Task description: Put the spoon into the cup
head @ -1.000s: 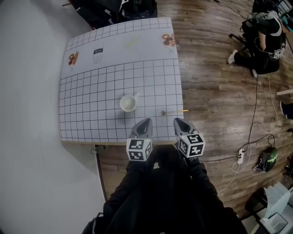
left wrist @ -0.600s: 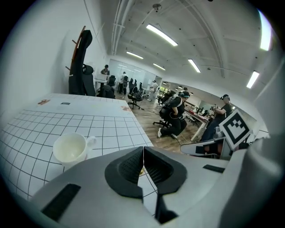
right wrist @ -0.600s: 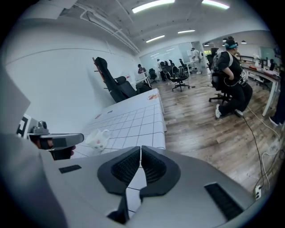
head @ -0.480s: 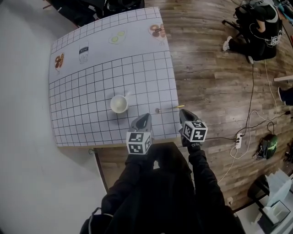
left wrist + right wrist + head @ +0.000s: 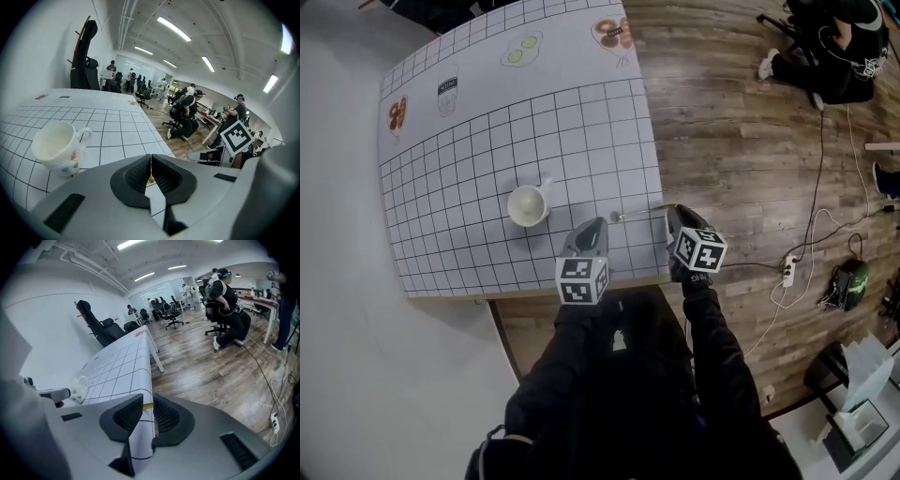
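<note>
Left gripper point(image 5: 592, 226): fingers pressed together. Right gripper point(image 5: 675, 213): fingers just opening, thin yellow-handled spoon point(image 5: 642, 212) tip between, not pinched. White cup point(image 5: 526, 204) on checked bench point(image 5: 487, 141).

from the head we look steeply down on the gridded table point(image 5: 487, 150) from well above. our two gripper views sit low and close, facing across its top. all three share the cup point(image 5: 528, 204).

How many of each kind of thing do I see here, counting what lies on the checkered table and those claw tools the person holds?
cup: 1
spoon: 1
grippers: 2, the left gripper and the right gripper
Total: 4
</note>
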`<act>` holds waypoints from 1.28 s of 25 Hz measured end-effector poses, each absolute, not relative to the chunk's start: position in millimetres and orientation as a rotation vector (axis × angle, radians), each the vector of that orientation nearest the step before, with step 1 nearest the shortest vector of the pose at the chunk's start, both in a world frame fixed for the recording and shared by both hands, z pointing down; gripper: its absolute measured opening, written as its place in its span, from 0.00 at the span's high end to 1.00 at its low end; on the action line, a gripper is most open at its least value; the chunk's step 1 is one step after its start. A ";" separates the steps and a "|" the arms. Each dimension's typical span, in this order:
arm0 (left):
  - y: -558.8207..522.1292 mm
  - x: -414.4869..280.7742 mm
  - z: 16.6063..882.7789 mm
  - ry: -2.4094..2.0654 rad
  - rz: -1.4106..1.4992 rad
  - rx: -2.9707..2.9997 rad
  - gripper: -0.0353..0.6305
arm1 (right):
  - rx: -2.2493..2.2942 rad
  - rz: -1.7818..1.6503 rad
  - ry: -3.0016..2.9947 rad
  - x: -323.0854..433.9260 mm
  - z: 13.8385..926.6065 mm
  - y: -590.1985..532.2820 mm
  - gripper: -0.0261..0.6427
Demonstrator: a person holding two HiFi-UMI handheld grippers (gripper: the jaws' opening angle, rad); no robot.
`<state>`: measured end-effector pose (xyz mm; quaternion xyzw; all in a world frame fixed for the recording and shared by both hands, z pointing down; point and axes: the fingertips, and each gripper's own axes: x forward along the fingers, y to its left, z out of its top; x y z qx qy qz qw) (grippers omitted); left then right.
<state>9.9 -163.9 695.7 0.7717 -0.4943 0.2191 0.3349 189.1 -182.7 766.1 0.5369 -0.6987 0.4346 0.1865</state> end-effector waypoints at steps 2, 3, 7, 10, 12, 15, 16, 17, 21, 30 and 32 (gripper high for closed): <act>-167.1 10.0 702.8 -1.289 0.576 2.005 0.90 | 1.531 1.274 -1.954 192.4 774.6 -184.5 0.83; -168.9 10.2 705.9 -1.288 0.578 2.002 0.90 | 1.535 1.289 -1.953 192.9 777.6 -185.6 0.82; -173.3 12.4 713.8 -1.277 0.592 2.000 0.90 | 1.544 1.331 -1.947 193.8 785.9 -187.3 0.79; -176.2 14.3 717.5 -1.271 0.597 1.998 0.90 | 1.560 1.370 -1.944 196.6 789.4 -188.8 0.78; -177.8 15.1 720.2 -1.267 0.598 1.996 0.90 | 1.569 1.400 -1.947 198.7 791.4 -191.0 0.76; -178.9 15.2 724.9 -1.264 0.602 1.989 0.90 | 1.564 1.476 -1.965 197.8 796.1 -194.4 0.73; -178.7 15.2 726.7 -1.263 0.603 1.987 0.90 | 1.556 1.507 -1.972 196.9 798.5 -194.7 0.72; -178.2 15.4 728.3 -1.261 0.604 1.984 0.90 | 1.546 1.538 -1.977 196.0 801.2 -194.3 0.72; -176.8 15.2 733.4 -1.254 0.602 1.978 0.90 | 1.524 1.682 -2.002 193.5 806.5 -194.8 0.71; -172.0 11.8 735.2 -1.256 0.599 1.963 0.90 | 1.508 1.924 -2.037 192.5 810.0 -189.7 0.73; -171.3 10.7 736.7 -1.257 0.596 1.957 0.90 | 1.498 1.963 -2.062 190.7 807.5 -191.3 0.79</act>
